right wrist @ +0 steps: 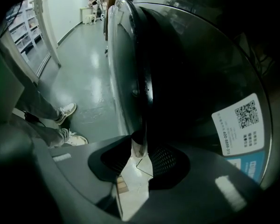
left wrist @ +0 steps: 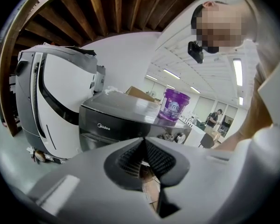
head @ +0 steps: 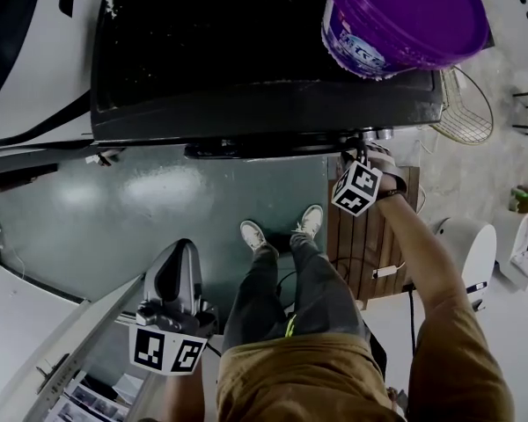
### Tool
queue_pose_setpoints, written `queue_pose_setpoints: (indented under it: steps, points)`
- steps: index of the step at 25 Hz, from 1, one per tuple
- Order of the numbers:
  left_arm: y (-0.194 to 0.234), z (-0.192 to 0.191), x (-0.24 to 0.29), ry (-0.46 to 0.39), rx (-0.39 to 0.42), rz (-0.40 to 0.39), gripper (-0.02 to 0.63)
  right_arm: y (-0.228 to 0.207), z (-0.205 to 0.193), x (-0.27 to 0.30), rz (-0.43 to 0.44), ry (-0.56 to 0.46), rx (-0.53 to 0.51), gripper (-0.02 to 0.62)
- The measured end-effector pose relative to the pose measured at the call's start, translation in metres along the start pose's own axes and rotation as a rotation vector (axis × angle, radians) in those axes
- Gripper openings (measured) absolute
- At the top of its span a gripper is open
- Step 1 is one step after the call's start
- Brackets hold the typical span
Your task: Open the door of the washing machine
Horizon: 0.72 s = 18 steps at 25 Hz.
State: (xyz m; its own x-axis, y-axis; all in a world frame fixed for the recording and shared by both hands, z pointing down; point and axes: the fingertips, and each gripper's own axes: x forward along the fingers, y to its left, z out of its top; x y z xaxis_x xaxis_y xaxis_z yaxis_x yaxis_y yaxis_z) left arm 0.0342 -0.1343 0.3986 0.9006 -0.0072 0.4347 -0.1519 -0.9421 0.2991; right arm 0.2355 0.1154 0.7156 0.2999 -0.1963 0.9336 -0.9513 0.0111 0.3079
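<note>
The right arm reaches forward, nearly straight, with the right gripper (head: 363,143) pointing steeply down at the right end of the washing machine (head: 246,60) front edge. Its jaws are almost together, clamped on the dark rim of the door (right wrist: 191,78), which faces the person. The left gripper (head: 182,249) is held low by the left hip, jaws closed and empty. Green floor (head: 114,209) spreads left of the shoes (head: 253,234). A purple bucket (head: 405,16) stands on the machine's top, at its right end.
</note>
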Motion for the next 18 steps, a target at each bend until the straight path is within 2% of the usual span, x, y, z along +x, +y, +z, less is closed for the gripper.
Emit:
queue_pose_setpoints:
  steps: [5, 14, 18]
  points:
    - [0.004, 0.002, 0.001, 0.003, 0.002, -0.003, 0.060, 0.000, 0.000, 0.000, 0.017, 0.013, -0.012, 0.114]
    - [0.003, -0.005, -0.001, 0.005, -0.002, -0.016, 0.060, -0.001, 0.000, 0.001, -0.006, 0.024, -0.005, 0.115]
    - [0.003, -0.018, -0.009, 0.017, -0.013, -0.014, 0.060, -0.002, 0.001, 0.000, -0.045, 0.023, 0.013, 0.115]
